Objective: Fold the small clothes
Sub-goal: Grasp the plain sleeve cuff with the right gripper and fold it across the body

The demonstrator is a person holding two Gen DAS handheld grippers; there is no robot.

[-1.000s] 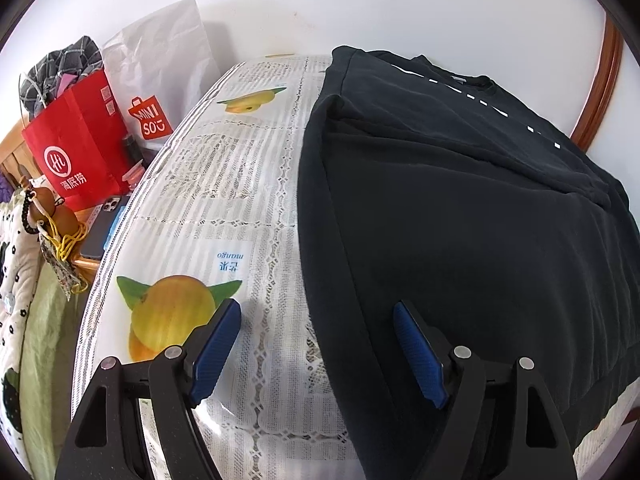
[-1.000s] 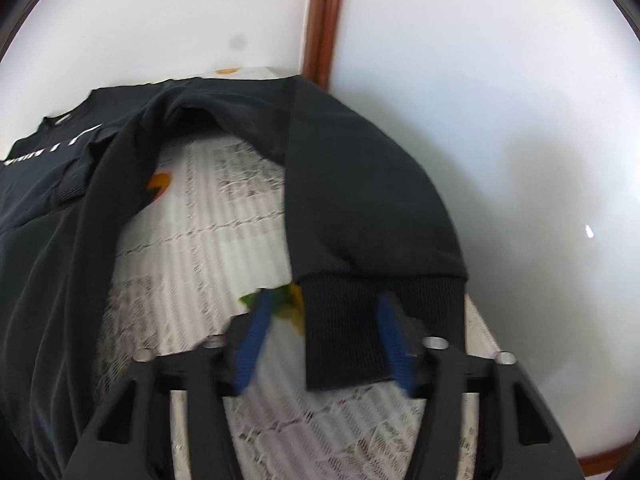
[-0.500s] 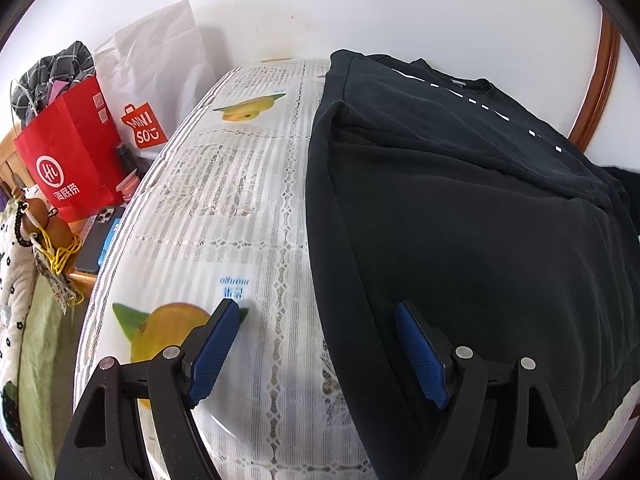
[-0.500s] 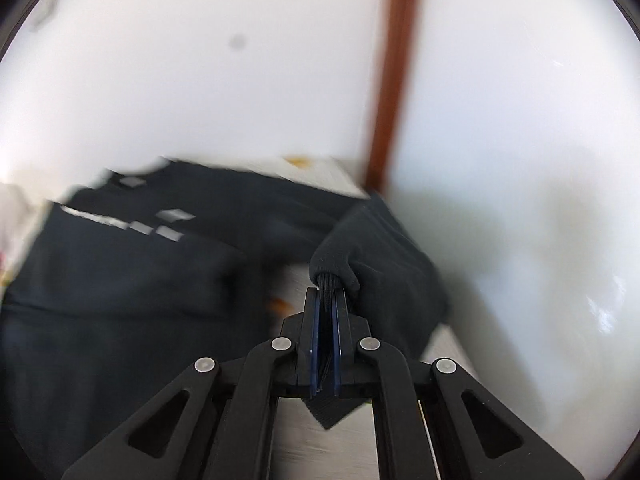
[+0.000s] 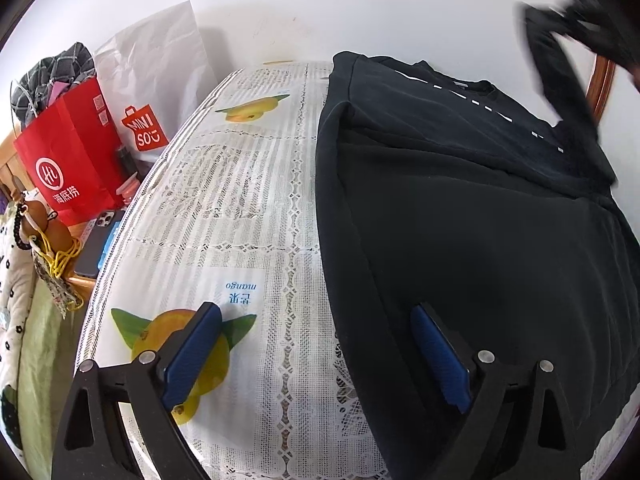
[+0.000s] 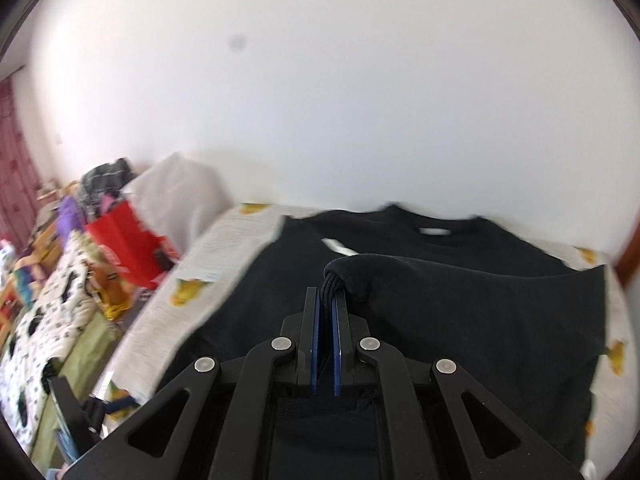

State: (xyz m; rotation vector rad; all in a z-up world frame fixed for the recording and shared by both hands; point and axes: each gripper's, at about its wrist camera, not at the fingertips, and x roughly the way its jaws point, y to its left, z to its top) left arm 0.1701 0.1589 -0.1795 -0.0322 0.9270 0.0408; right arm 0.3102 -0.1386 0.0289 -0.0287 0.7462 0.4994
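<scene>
Black sweatshirt (image 5: 480,220) on white lace, mango-printed tablecloth (image 5: 240,200); red, perhaps paper, bag (image 5: 68,160).

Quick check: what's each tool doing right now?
Left tool: jaws opening, nothing gripped, sweatshirt edge between them.
Right tool: shut on the sweatshirt's cuff, lifted.

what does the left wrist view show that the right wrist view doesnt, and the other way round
Only the left wrist view: the left gripper, fingers opening over the sweatshirt's edge, gripping nothing, and a phone. Only the right wrist view: the right gripper shut on the sleeve cuff, and a maroon curtain. Both: the black sweatshirt, mango-print tablecloth and red bag.
</scene>
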